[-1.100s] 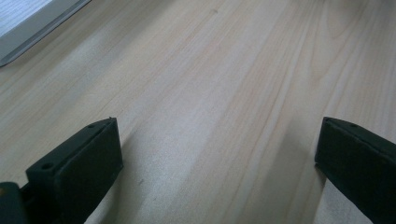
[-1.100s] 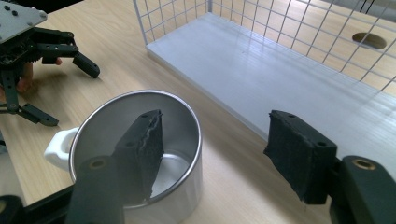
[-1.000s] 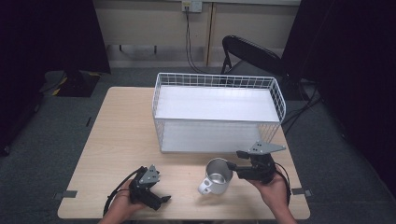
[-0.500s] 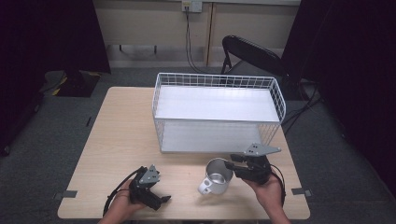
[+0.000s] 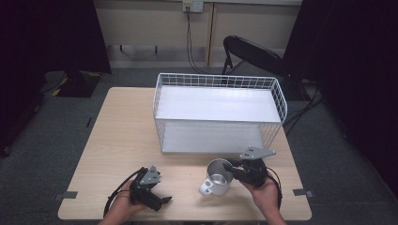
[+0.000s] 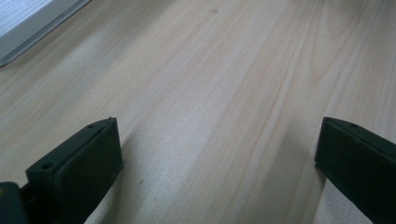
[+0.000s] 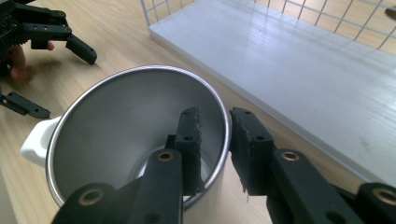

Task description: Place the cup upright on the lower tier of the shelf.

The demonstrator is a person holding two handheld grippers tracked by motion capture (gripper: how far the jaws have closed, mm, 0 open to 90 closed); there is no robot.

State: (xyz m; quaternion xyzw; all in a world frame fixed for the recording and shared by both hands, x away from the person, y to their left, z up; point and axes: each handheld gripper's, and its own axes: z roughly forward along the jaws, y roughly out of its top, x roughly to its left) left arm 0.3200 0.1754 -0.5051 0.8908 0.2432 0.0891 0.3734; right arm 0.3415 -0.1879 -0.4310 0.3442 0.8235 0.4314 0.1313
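A steel mug (image 5: 217,179) with a white handle is at the front of the wooden table (image 5: 122,136), tilted a little, its handle pointing front-left. My right gripper (image 5: 228,168) is shut on the mug's rim. In the right gripper view one jaw is inside the mug (image 7: 116,135) and the other outside, so my right gripper (image 7: 215,114) pinches the wall between them. My left gripper (image 5: 162,200) rests at the front left of the table, open and holding nothing. In the left gripper view my left gripper (image 6: 217,135) has only bare wood between its jaws.
A white wire rack (image 5: 216,80) with two white shelves stands on the far half of the table, just behind the mug. Its lower shelf (image 7: 289,70) is close ahead of my right gripper. A black chair (image 5: 253,54) stands beyond the table.
My right gripper has shifted very slightly to the left and nearer, still gripping the mug. My left gripper has stayed put.
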